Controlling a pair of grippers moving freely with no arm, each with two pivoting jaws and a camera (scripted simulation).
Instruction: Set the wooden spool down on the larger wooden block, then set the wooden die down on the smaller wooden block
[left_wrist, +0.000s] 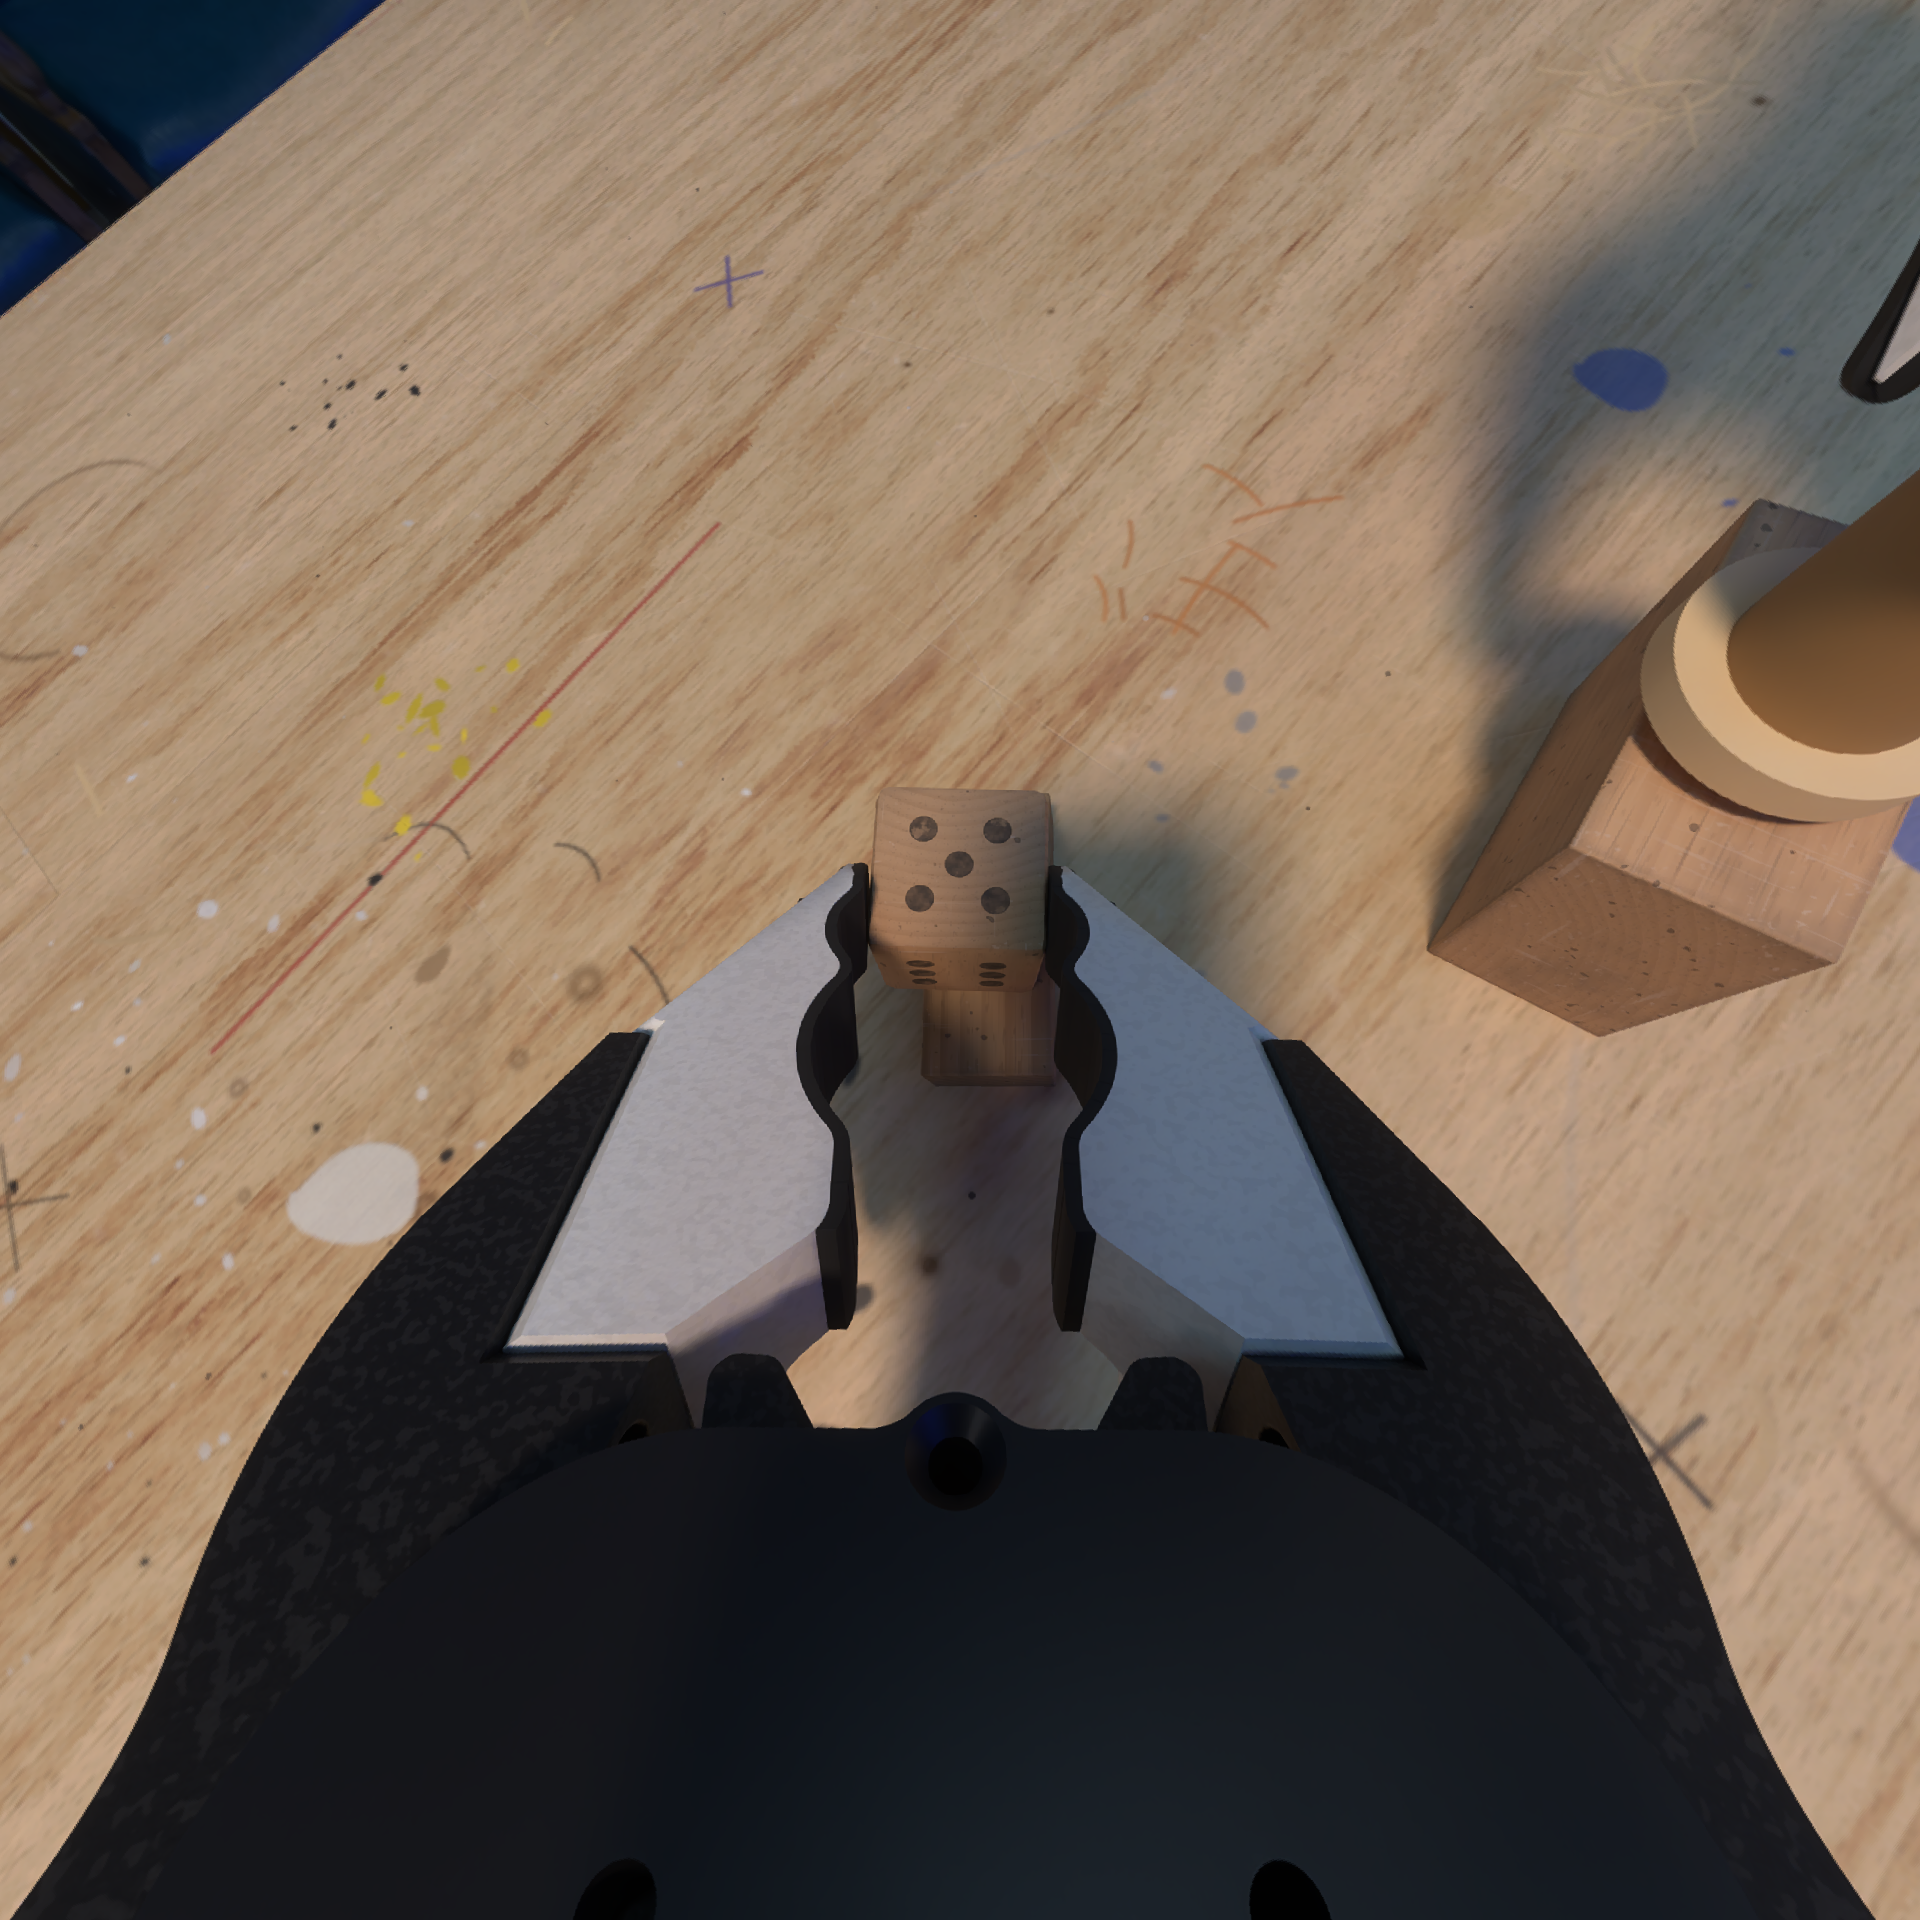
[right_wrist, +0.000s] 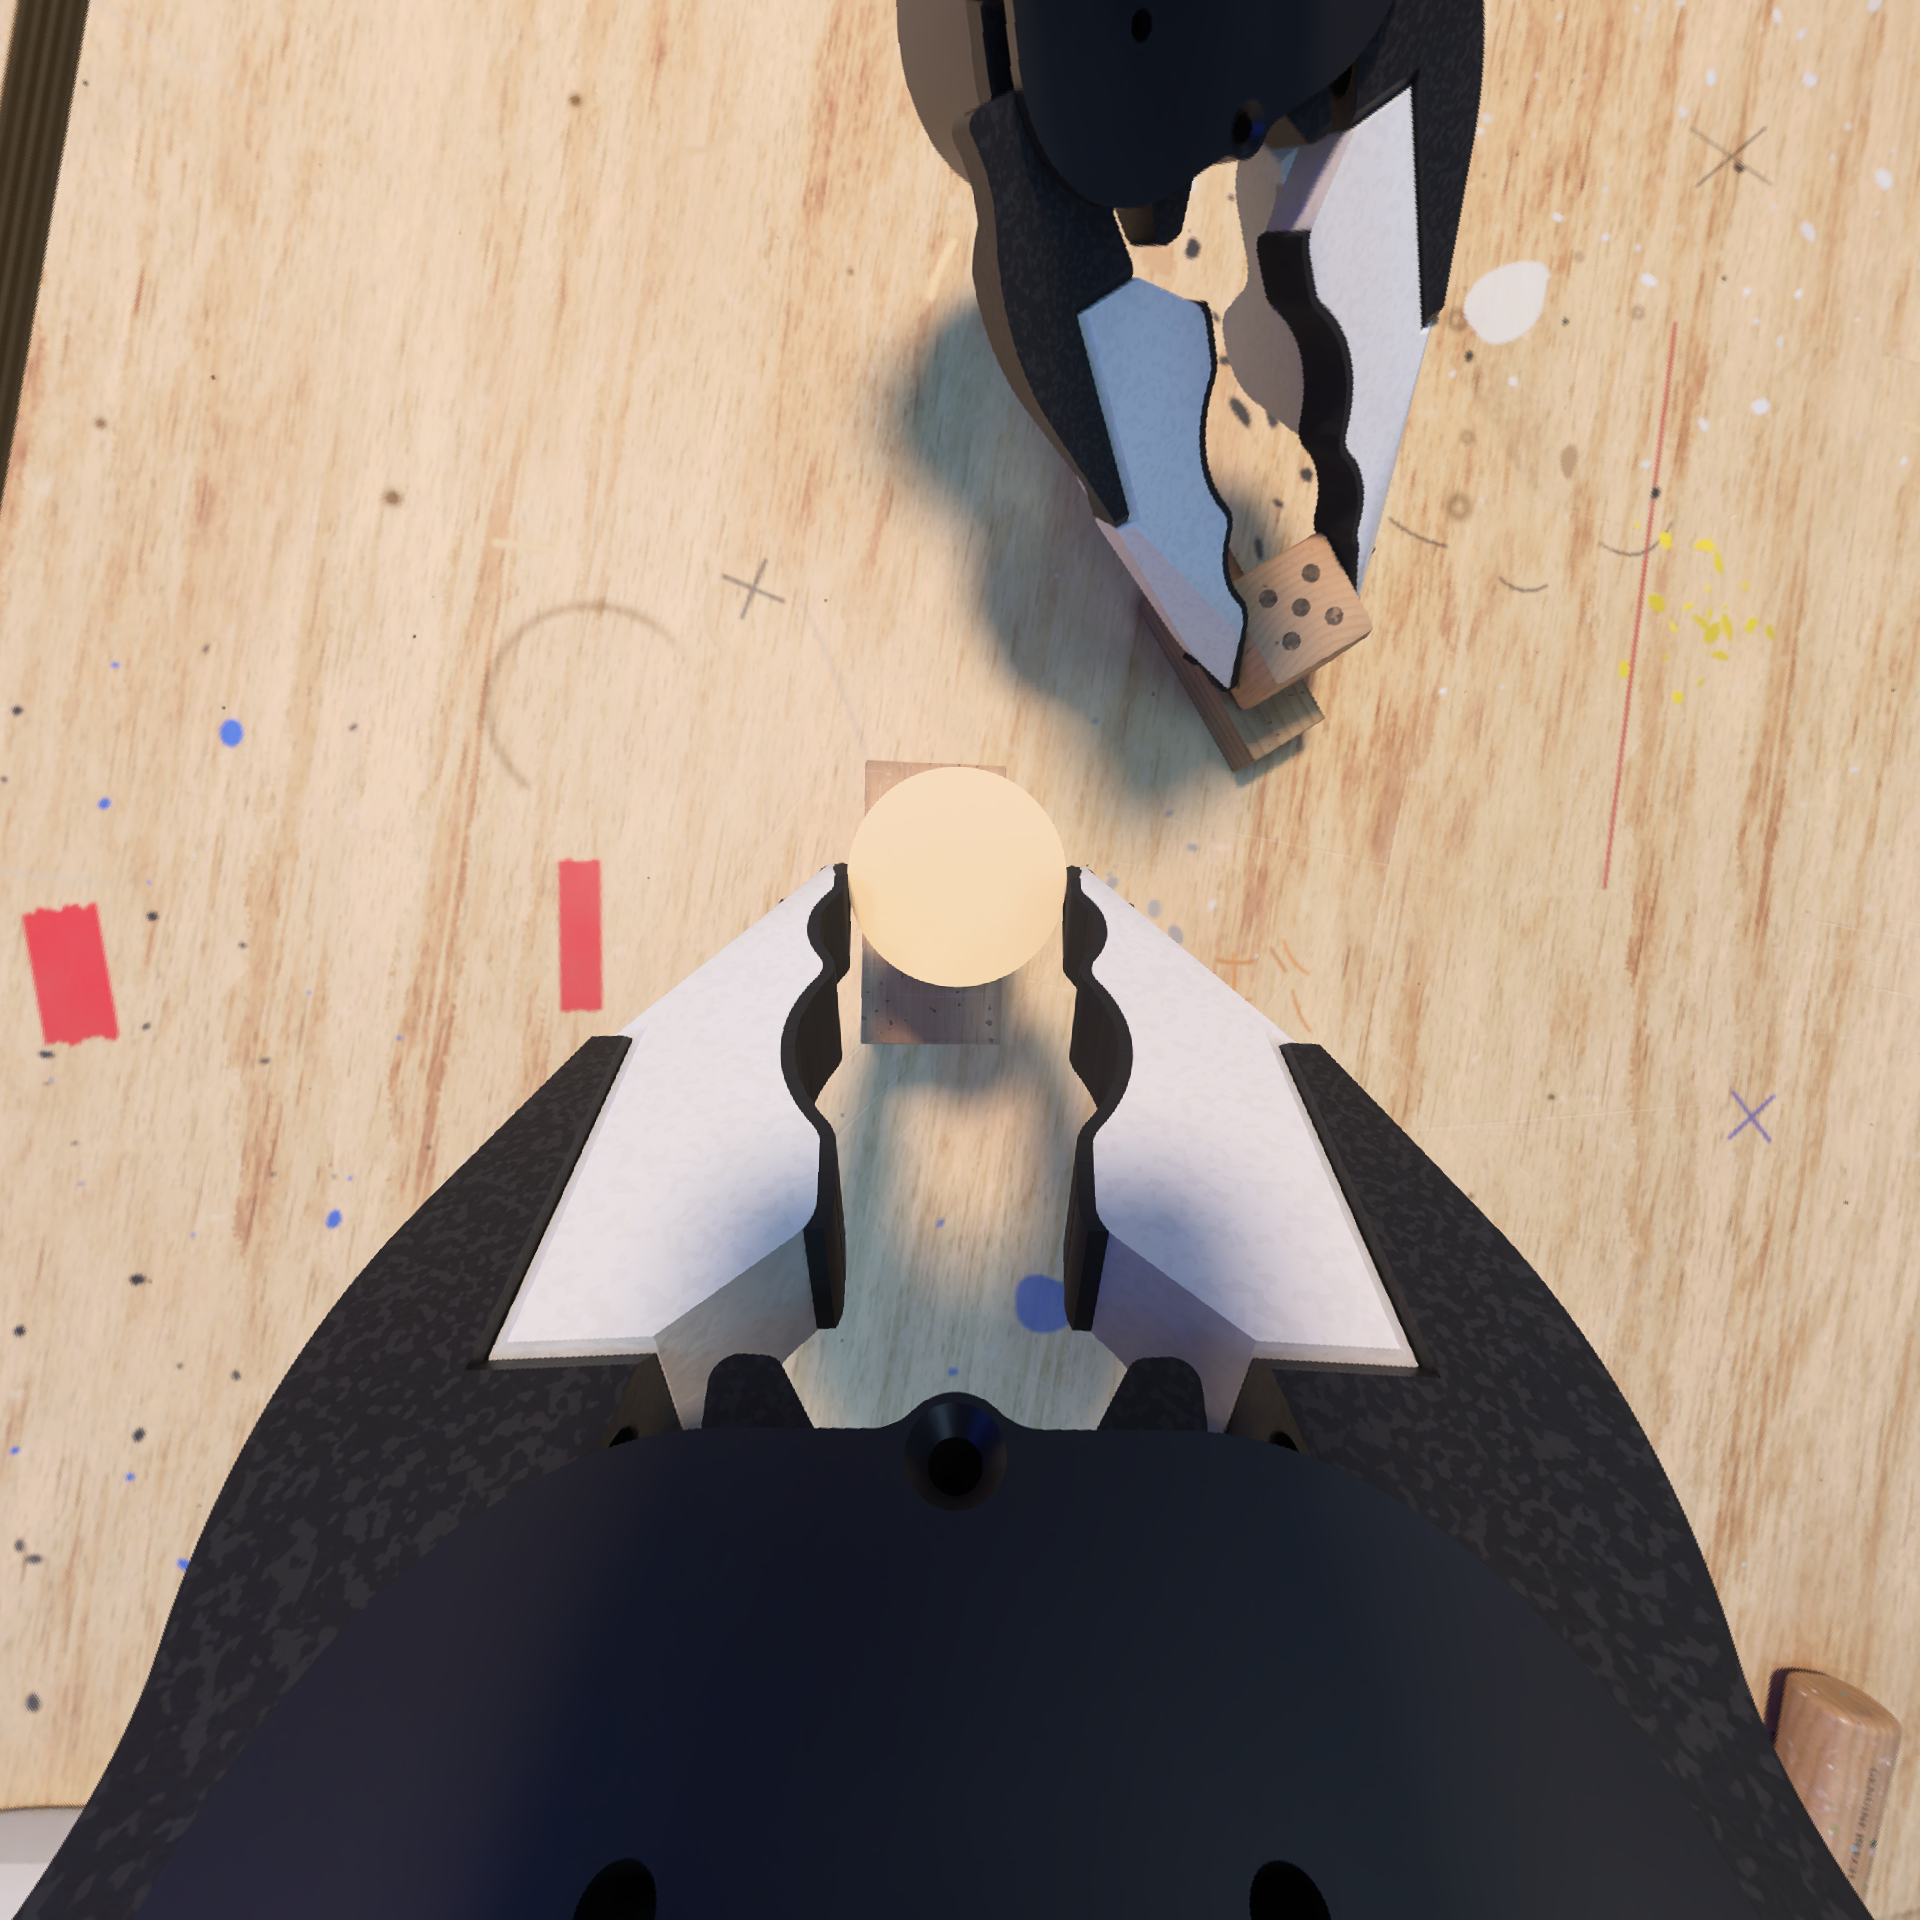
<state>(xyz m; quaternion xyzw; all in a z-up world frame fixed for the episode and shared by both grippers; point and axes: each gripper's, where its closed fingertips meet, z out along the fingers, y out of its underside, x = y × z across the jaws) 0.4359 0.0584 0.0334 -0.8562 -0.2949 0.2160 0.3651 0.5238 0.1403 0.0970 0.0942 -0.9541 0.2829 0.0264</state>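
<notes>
Now left claw (left_wrist: 958, 904) grips die (left_wrist: 958, 881); right claw (right_wrist: 956, 914) grips spool (right_wrist: 956, 875).

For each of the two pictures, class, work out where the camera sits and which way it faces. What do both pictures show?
Left wrist view: on the left gripper, looking down along its jaws at the wooden die over the smaller wooden block.
Right wrist view: on the right gripper, looking down along its jaws at the wooden spool on the larger wooden block.
Shared: die, spool, both blocks, table; the right view also shows the left gripper.
</notes>
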